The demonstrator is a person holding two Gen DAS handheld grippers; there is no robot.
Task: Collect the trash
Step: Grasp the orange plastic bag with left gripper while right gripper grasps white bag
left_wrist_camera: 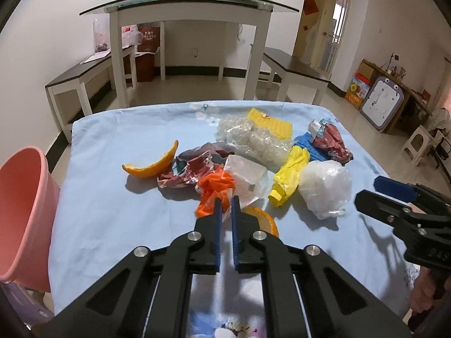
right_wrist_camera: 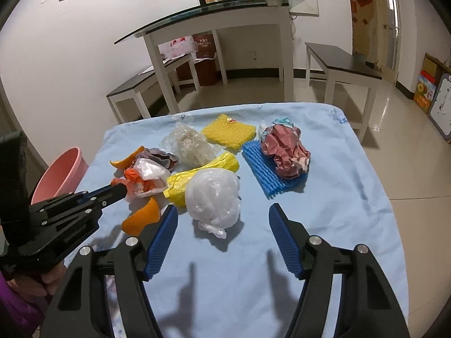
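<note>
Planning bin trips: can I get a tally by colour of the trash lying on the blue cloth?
Orange peel pieces: 2
Orange plastic bag: 1
Yellow pieces: 2
Blue foam net: 1
Red crumpled wrappers: 2
White or clear plastic: 3
Grey piece: 1
Total: 12

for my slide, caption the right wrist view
Right claw open before white plastic bag; left claw at orange bag.

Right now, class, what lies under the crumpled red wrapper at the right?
The crumpled red wrapper rests on a blue ribbed foam sleeve; the sleeve's part beneath is hidden.
</note>
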